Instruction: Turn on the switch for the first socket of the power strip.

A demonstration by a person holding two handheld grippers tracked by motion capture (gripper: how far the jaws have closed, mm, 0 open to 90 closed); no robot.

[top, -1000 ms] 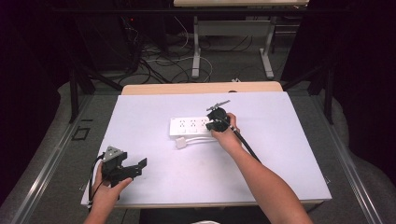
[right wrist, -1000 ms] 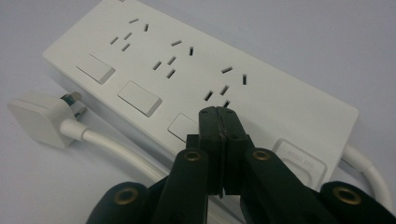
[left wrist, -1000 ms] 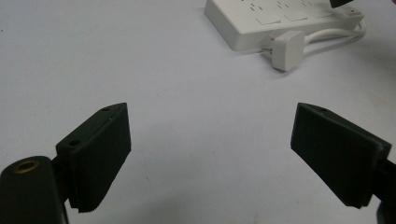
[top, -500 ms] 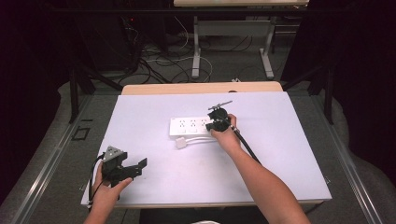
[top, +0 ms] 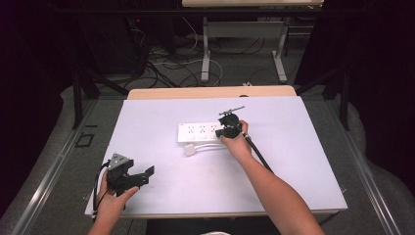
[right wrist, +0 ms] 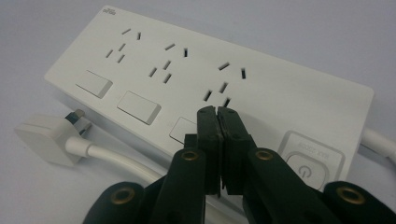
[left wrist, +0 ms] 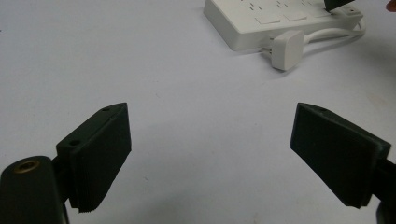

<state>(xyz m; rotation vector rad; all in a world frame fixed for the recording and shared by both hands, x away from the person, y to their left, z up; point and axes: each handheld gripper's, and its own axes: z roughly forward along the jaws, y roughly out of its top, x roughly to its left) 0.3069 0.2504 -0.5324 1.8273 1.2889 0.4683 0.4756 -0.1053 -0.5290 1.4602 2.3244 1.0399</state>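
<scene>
Because the white table [top: 293,147] gives us a broad flat top, we keep the white power strip [top: 201,132] lying face up near its middle, a little toward the far side, where its sockets and switches can be reached from above. We bring our right gripper [top: 228,126] down over the strip's right end with its jaws pressed together and holding nothing; in the right gripper view the joined tips [right wrist: 217,114] sit at the third small rocker switch [right wrist: 183,129], just left of the round power button [right wrist: 304,171]. We judge that the jaws are kept closed so that they make one narrow point, suited to pressing a switch rather than grasping; whether they touch it we cannot tell. Our left gripper [top: 128,177] rests at the near left of the table, well apart from the strip, jaws spread wide and empty, probably parked so it stays out of the way. Just in front of the strip, on its near side, lies its own white plug [left wrist: 286,49] with the cord [left wrist: 332,33] looped back, unplugged and within easy reach.
</scene>
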